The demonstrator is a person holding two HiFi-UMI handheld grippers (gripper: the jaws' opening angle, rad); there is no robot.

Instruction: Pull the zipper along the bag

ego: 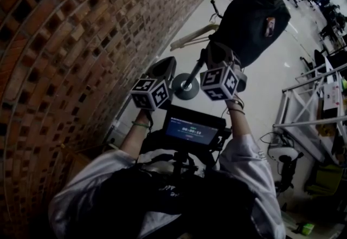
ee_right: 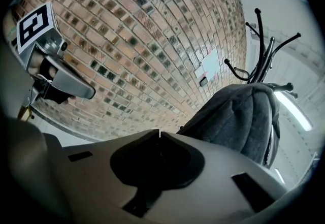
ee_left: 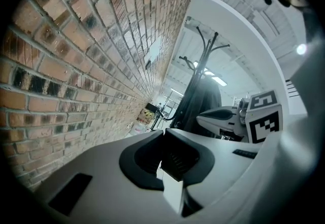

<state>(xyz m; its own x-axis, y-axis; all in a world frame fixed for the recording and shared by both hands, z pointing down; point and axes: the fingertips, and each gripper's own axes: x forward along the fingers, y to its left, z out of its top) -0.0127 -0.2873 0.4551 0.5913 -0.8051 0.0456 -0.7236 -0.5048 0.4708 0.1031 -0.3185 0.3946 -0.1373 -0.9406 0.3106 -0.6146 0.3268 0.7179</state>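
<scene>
A dark grey bag hangs from a black coat rack ahead of me. No zipper can be made out on it. In the head view my right gripper is raised just below the bag's lower left side. In the right gripper view its jaws are shut with nothing between them, and the bag hangs ahead and to the right, apart from the tips. My left gripper is held further left, beside the rack's pole. Its jaws also meet on nothing, with the bag beyond them.
A brick wall runs close along the left. The rack's round base stands on the white floor. A light wooden piece lies by the wall. Metal frames and equipment stand at the right. A small screen sits at my chest.
</scene>
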